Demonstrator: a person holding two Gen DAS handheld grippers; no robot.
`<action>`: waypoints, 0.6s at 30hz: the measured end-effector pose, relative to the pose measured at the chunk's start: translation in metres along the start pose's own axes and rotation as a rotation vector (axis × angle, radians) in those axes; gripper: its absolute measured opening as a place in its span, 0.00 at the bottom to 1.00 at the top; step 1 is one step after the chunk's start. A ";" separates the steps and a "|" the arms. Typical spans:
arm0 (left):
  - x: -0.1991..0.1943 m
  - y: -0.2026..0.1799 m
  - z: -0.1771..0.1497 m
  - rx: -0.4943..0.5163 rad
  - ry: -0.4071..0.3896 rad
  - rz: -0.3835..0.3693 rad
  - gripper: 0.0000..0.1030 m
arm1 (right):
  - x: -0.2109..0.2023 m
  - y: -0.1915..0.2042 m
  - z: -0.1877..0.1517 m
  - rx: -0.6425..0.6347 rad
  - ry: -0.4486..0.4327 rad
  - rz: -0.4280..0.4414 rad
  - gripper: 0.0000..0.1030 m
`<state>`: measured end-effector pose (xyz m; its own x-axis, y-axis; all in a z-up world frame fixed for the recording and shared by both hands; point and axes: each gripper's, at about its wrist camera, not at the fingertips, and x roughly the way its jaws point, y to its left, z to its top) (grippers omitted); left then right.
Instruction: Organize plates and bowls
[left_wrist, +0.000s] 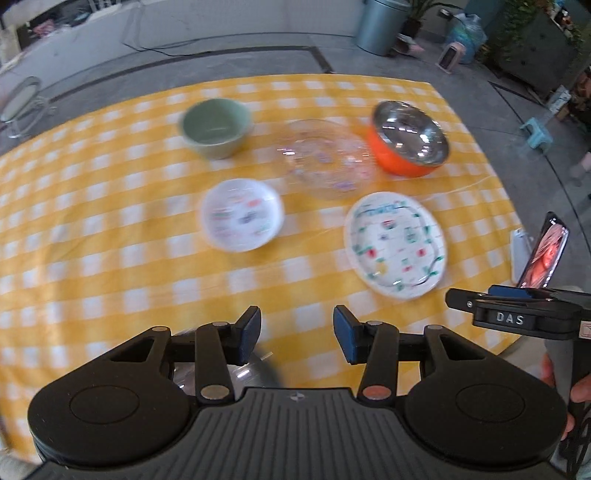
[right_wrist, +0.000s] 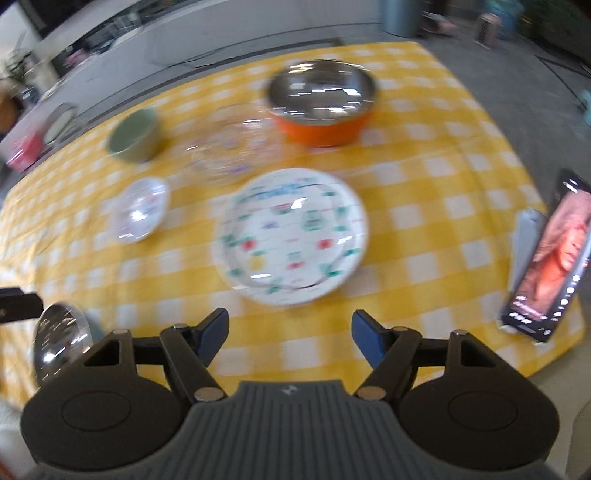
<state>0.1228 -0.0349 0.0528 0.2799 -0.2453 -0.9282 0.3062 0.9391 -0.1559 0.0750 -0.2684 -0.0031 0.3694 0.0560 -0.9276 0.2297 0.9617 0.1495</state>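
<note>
On a yellow checked tablecloth (left_wrist: 110, 258) lie a green bowl (left_wrist: 216, 127), a clear glass plate (left_wrist: 325, 158), an orange bowl with a steel inside (left_wrist: 410, 138), a small white patterned bowl (left_wrist: 242, 214) and a white patterned plate (left_wrist: 395, 243). A shiny steel bowl (left_wrist: 255, 373) sits under my left gripper (left_wrist: 297, 334), which is open and empty. My right gripper (right_wrist: 290, 338) is open and empty, just in front of the patterned plate (right_wrist: 291, 236). The right gripper also shows at the right edge of the left wrist view (left_wrist: 513, 314). The steel bowl shows at left (right_wrist: 61, 339).
A phone (right_wrist: 550, 258) stands propped at the table's right edge, also in the left wrist view (left_wrist: 546, 251). Beyond the table are a grey floor, a metal bin (left_wrist: 384, 26), plants and a small blue stool (left_wrist: 535, 134).
</note>
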 end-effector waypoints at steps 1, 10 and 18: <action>0.007 -0.007 0.004 0.002 0.002 -0.008 0.52 | 0.002 -0.010 0.005 0.014 0.002 -0.011 0.71; 0.061 -0.037 0.058 -0.041 -0.029 -0.066 0.52 | 0.018 -0.054 0.062 0.128 -0.065 -0.040 0.84; 0.089 -0.049 0.122 -0.125 -0.107 -0.146 0.64 | 0.029 -0.073 0.113 0.288 -0.100 0.039 0.74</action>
<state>0.2436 -0.1322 0.0187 0.3376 -0.3988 -0.8526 0.2374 0.9126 -0.3328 0.1709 -0.3677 -0.0026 0.4666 0.0510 -0.8830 0.4540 0.8430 0.2886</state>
